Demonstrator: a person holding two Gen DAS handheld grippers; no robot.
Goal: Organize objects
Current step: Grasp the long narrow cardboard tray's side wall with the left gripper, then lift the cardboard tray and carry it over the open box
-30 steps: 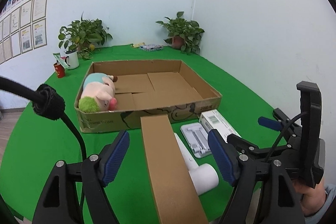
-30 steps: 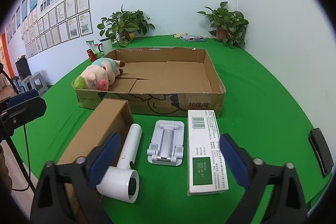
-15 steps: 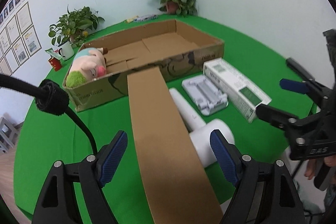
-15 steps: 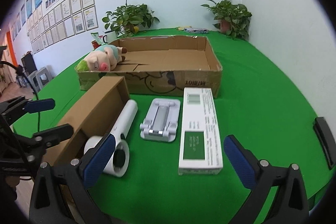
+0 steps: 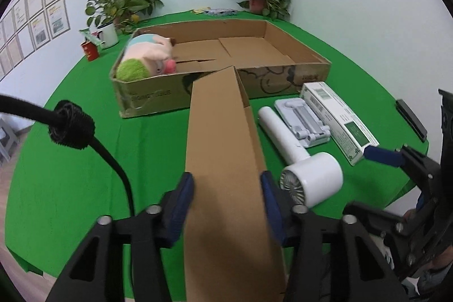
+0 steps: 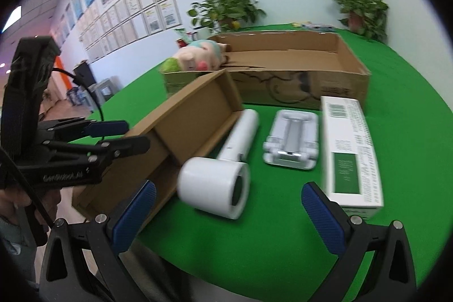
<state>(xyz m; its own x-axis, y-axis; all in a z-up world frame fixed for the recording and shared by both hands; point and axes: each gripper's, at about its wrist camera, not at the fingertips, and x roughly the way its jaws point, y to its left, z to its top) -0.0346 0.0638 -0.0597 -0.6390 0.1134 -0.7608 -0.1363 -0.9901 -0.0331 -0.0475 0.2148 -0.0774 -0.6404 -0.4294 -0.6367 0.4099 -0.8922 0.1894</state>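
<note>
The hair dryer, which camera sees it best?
The right wrist view shows the hair dryer best: it lies close and whole on the green table, its round mouth facing the camera and its handle running back beside the long cardboard box. The left wrist view shows it off to the side, rear grille toward the camera.

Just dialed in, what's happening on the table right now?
A person holds a gripper in each hand. The left gripper is closing on the near end of the long brown box, pads at its sides. The right gripper is open just short of the white hair dryer. The plush pig already lies in the tray; the stand and white carton wait on the cloth.
</note>
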